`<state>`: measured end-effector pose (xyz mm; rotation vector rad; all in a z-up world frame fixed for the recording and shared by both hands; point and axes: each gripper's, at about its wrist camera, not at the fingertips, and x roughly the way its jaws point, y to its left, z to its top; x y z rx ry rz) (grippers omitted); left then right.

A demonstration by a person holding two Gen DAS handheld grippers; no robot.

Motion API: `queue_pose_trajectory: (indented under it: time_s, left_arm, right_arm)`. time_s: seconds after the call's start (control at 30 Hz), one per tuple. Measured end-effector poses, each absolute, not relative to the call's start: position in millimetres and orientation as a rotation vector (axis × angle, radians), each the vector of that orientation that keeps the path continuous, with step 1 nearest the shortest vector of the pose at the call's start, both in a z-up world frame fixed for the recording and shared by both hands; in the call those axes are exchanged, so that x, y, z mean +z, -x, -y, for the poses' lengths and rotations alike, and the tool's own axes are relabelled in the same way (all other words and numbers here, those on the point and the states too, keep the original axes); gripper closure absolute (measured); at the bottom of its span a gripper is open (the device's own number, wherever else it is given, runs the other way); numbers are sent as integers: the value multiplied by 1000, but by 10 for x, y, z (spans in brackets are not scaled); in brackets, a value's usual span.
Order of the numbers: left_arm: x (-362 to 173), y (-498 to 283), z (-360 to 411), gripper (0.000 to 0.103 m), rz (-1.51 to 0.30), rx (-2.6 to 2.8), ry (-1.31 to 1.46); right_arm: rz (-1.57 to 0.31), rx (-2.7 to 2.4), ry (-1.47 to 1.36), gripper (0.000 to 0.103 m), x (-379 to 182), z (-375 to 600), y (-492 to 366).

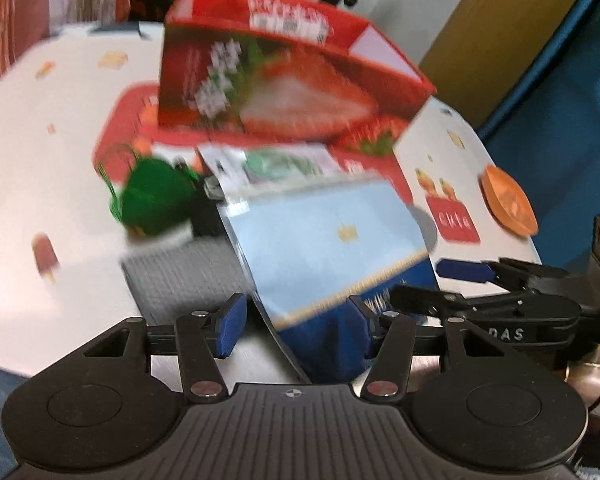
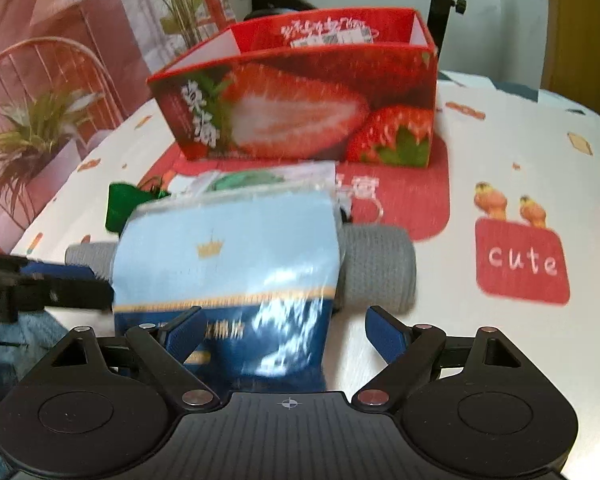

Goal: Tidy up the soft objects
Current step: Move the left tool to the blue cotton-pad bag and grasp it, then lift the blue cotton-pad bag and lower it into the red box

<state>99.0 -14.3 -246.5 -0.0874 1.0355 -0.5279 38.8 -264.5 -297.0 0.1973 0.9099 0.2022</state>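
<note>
We angle both tools steeply down at the blue soft pack (image 1: 332,240) lying on the patterned tablecloth (image 1: 60,160), at 6 o'clock from the open strawberry box (image 1: 284,80). Our left gripper (image 1: 300,328) stands about half open, the pack's dark end between its pads; whether they press it we cannot tell. Our right gripper (image 2: 284,336) gapes wider around the same pack, its right pad clear. Only the right view shows the grey roll (image 2: 376,268) end to end, under the pack; only the left shows the orange dish (image 1: 508,208) whole.
</note>
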Motion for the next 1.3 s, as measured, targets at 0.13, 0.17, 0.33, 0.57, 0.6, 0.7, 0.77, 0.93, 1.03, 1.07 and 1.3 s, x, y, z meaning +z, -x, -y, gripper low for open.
queue_pose_trajectory:
  time_s: [0.13,0.17,0.33,0.57,0.6,0.7,0.77,0.93,1.03,1.07,1.3]
  left_arm:
    - [-2576,-983,167,48,-1082,-543,111]
    - [-2613,-991,175,48,-1095,-549,118]
    - [-2793,-1030,218,58,-1162,-571,138]
    - [-2867,-1041,210,61,-1172,-591,180]
    - [-2872,-1052,229,61,-1171,-587,176]
    - [-2894,-1064,250,61,-1171,-584,176]
    - [-2896,-1065,236,63,-1173,-585,185]
    - [-2868,-1052,253,63,-1158,-597,171]
    - [-2846,-1054,215,63,-1145,-585,180]
    - [-2841,-1057,201,63,-1141,-582,185]
    - [-2694,-1013,143,64,-1066,-579,185]
  right_arm:
    - [-929,231,-204,27,-3021,2598,-335]
    - [-930,237,-205,28,-3025,2596,-337]
    - [-925,260,-213,39,-3047,2555,-352]
    - [-921,272,-227,41,-3078,2561,-352]
    - [-920,272,-228,41,-3084,2561,-352]
    - [-917,274,-231,41,-3110,2559,-351]
    - [-908,278,-230,43,-3115,2555,-337]
    - [-897,300,-209,51,-3076,2504,-293]
    - [-886,317,-196,54,-3055,2471,-281]
    - [-884,319,-204,56,-3054,2476,-282]
    - [-815,317,-201,63,-2917,2482,-235]
